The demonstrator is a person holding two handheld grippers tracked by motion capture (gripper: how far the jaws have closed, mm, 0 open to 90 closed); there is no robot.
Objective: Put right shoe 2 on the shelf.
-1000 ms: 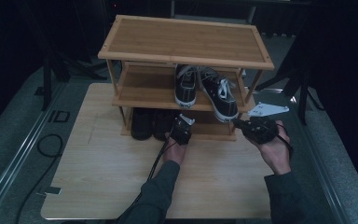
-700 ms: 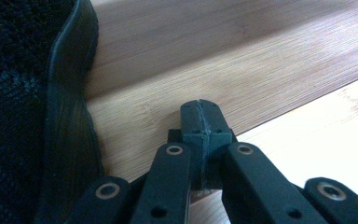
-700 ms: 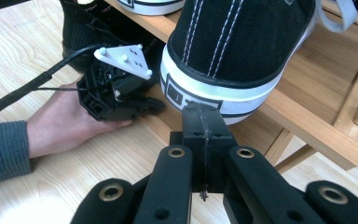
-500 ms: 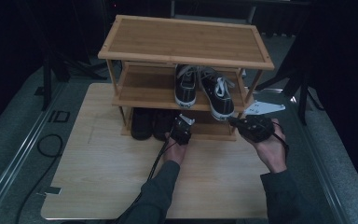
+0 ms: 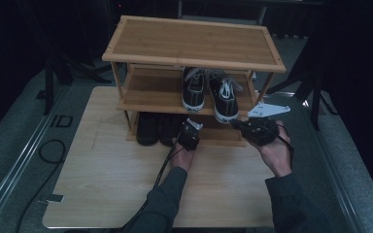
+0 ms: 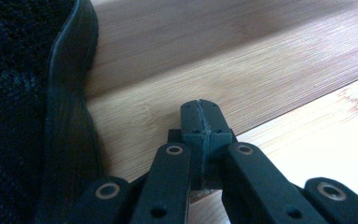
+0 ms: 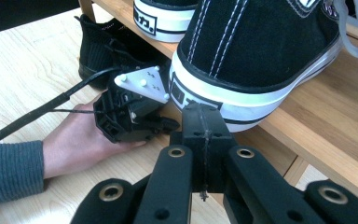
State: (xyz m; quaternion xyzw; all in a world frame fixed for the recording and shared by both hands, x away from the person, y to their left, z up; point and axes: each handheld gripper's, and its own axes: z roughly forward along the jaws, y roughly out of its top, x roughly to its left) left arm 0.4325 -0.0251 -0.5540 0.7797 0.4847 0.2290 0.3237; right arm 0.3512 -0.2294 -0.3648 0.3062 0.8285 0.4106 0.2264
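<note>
Sneaker [image 7: 261, 51] heel overhangs shelf edge [image 7: 335, 154], right tool [image 7: 204, 122] closed beneath.

A light wooden table [image 5: 102, 189] carries a three-tier bamboo shoe rack [image 5: 194, 46] toward its far edge. Black-and-white sneakers [image 5: 209, 92] sit on the middle shelf, with black shoes [image 5: 156, 128] on the bottom shelf's left half.

My table [image 5: 102, 194] is a pale wood-grain board with rounded corners, lit evenly from above. Grey carpet [image 5: 9, 150] surrounds it, with a black cable [image 5: 46, 150] looped on the floor to my left beside a metal rail [image 5: 26, 160]. Beyond, the room is dark, with black stand legs [image 5: 53, 73] visible.
</note>
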